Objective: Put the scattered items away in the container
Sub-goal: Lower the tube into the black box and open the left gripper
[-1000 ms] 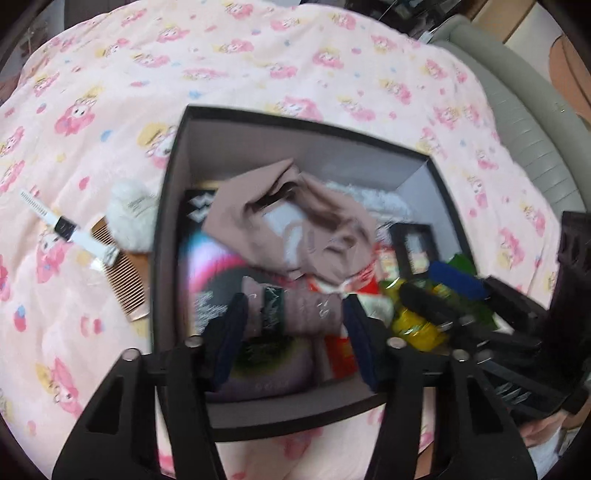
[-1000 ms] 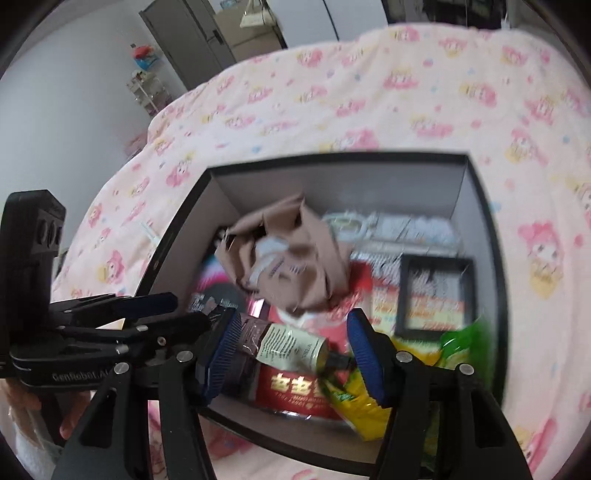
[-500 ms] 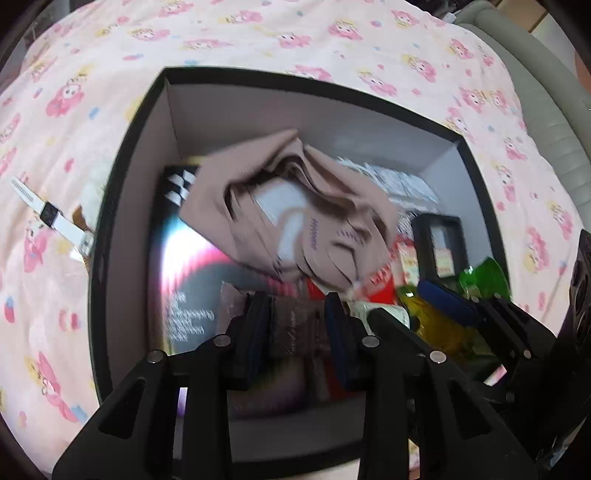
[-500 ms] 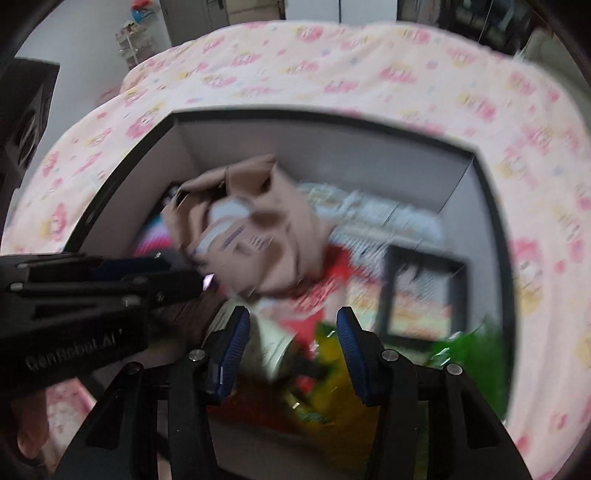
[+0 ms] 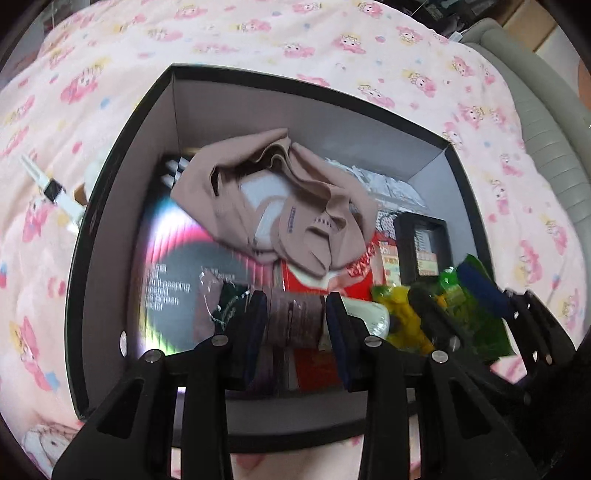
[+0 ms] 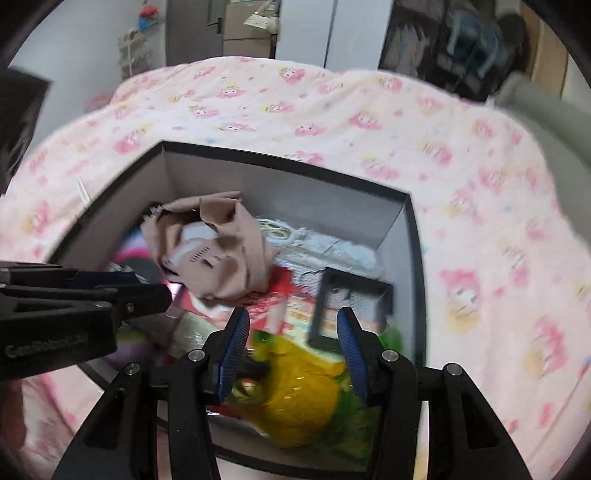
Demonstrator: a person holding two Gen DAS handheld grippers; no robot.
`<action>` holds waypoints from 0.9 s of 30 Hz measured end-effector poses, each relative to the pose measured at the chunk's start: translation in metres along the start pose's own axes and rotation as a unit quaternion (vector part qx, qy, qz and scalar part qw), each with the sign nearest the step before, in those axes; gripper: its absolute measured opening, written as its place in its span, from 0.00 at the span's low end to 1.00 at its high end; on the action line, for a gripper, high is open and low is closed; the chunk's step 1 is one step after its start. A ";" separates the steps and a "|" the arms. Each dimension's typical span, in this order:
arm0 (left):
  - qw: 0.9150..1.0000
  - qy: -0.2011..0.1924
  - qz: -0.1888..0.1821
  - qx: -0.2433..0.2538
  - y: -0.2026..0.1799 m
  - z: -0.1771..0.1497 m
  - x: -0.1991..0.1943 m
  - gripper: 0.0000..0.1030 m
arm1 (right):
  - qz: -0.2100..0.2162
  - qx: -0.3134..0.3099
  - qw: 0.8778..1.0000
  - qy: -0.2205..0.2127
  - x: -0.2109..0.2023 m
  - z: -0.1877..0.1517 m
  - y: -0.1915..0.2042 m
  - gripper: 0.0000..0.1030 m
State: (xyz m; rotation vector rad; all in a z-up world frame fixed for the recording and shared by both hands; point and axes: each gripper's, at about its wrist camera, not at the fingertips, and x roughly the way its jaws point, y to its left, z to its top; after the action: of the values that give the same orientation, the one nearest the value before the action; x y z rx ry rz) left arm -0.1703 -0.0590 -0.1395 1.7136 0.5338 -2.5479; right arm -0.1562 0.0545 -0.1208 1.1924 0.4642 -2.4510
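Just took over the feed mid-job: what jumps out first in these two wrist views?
The crumpled tan garment lying on top of the pile in the open black box on the pink cartoon-print bedspread. At the box's near edge, the left gripper has its jaws around a brownish packet. To its right, the yellow and green bag lies under the right gripper.

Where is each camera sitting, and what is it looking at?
Left wrist: sits on the left gripper, looking down into the black box; its jaws are shut on a brown packet.
Right wrist: sits on the right gripper, looking down over a yellow bag; the left gripper pokes in.
Both show the box, the beige cloth and the pink bedspread.
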 end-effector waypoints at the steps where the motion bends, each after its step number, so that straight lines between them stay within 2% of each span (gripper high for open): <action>1: 1.000 0.005 0.007 0.006 -0.003 0.002 0.000 0.32 | 0.013 0.009 1.000 0.007 0.003 -0.001 -0.003 0.44; 2: 1.000 0.017 0.011 0.006 -0.006 0.005 0.003 0.32 | 0.036 0.022 0.999 0.020 0.009 -0.003 -0.006 0.45; 5: 1.000 0.029 0.005 0.011 -0.009 0.007 0.001 0.32 | 0.024 0.012 0.999 0.031 0.012 -0.006 -0.007 0.45; 7: 1.000 0.018 -0.007 0.002 -0.009 0.005 -0.004 0.32 | 0.055 0.015 0.997 0.045 0.012 -0.004 -0.011 0.48; 10: 1.000 -0.008 -0.010 0.003 -0.009 0.001 -0.013 0.33 | 0.106 0.065 0.992 0.031 0.002 0.001 -0.029 0.48; 13: 1.000 -0.002 -0.013 0.008 -0.012 0.006 -0.011 0.33 | 0.074 0.063 0.995 0.012 -0.001 0.002 -0.031 0.48; 18: 1.000 0.027 -0.010 0.002 -0.015 0.002 -0.002 0.34 | 0.054 0.054 0.997 0.030 0.012 -0.005 -0.027 0.48; 21: 0.998 0.031 -0.055 -0.006 -0.014 0.006 -0.008 0.34 | 0.046 0.062 0.997 0.024 0.008 -0.007 -0.035 0.48; 24: 0.998 0.017 -0.067 -0.012 -0.013 0.008 -0.013 0.34 | 0.049 0.078 0.996 0.005 0.005 -0.003 -0.041 0.48; 27: 0.995 0.040 -0.086 -0.026 -0.009 0.009 0.000 0.34 | 0.067 0.093 0.993 -0.003 0.007 -0.001 -0.046 0.48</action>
State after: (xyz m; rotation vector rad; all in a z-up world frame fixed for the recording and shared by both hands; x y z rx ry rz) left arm -0.1799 -0.0535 -0.1343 1.8350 0.7754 -2.5583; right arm -0.1806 0.0940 -0.1209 1.2454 0.1510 -2.4212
